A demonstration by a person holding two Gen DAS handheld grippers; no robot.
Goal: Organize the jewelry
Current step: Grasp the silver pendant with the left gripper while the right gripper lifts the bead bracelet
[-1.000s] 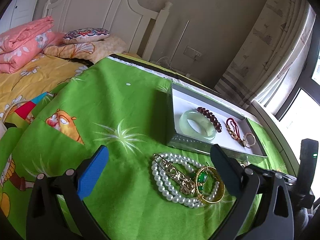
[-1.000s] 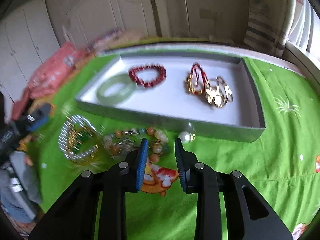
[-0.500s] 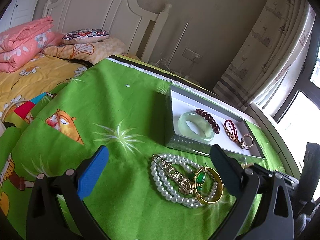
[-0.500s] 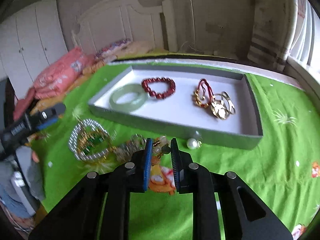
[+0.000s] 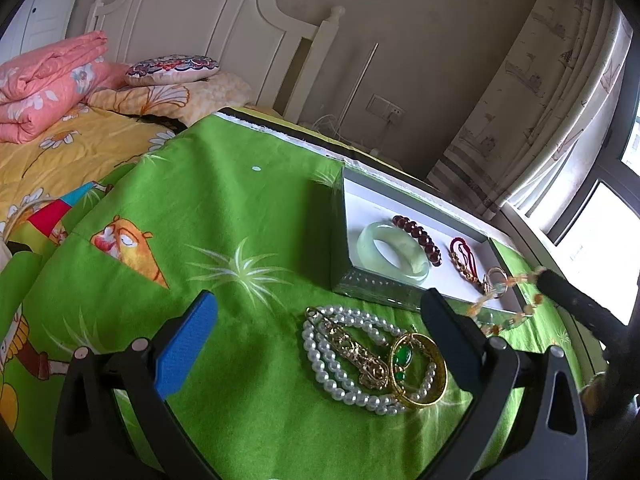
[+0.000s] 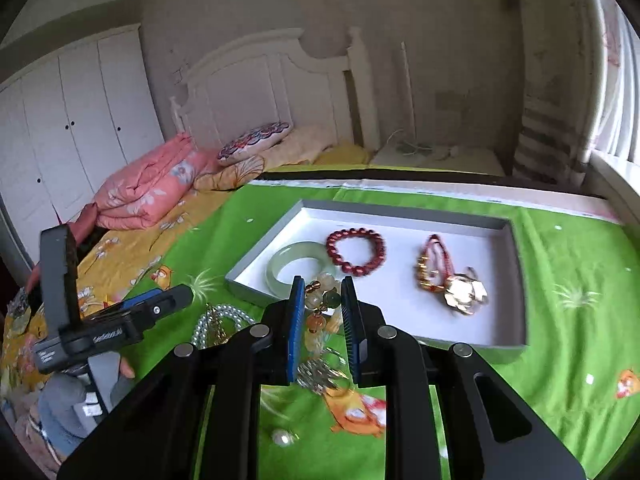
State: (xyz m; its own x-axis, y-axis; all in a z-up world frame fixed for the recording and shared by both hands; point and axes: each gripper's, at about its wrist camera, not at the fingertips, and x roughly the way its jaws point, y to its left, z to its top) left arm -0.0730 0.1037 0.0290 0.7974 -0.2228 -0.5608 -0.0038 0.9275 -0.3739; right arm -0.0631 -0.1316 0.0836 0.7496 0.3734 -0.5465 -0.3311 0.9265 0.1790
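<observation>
One shallow grey tray (image 6: 518, 264) is holding four pieces: one pale green jade bangle (image 6: 298, 266), one dark red bead bracelet (image 6: 355, 251), one red-cord gold bracelet (image 6: 432, 266), one gold ring cluster (image 6: 466, 294).

A string of orange, white and green beads (image 6: 320, 308) hangs in the air, lifted just in front of the grey tray (image 6: 516, 280), which holds a pale green bangle (image 6: 294, 258).

Folded pink quilt (image 5: 48, 80) and patterned cushion (image 5: 172, 69) at white headboard (image 5: 208, 20); white wardrobe (image 6: 72, 128) beside bed; curtain (image 5: 540, 92) at window.
</observation>
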